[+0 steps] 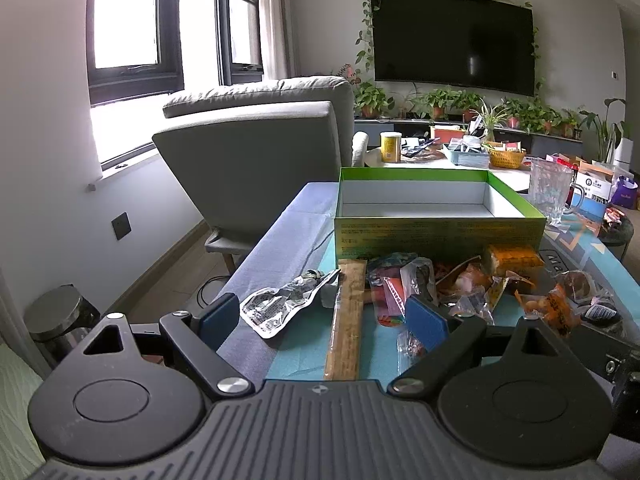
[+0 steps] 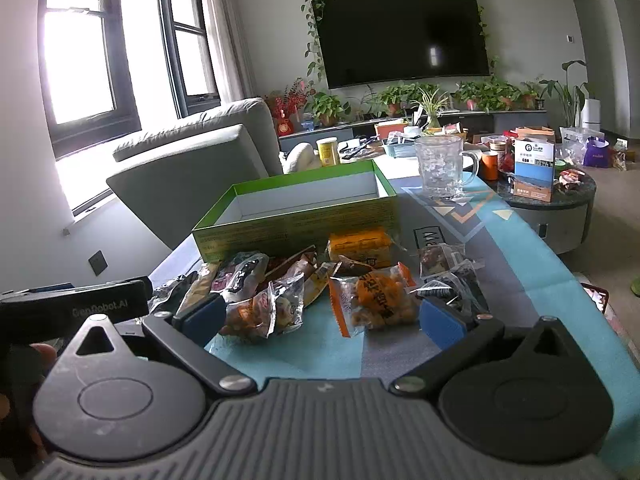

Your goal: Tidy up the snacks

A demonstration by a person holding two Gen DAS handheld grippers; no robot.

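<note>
Both my claws are spread wide and empty; left gripper is nearer the long stick snack, lying 12-to-6 between its fingers; green box at 12, looks empty; right gripper faces the orange packet.

Table with snacks and a box

The table, under a blue patterned cloth, carries an open green box, a heap of snack packets just in front of it, and a glass mug beyond.
</note>
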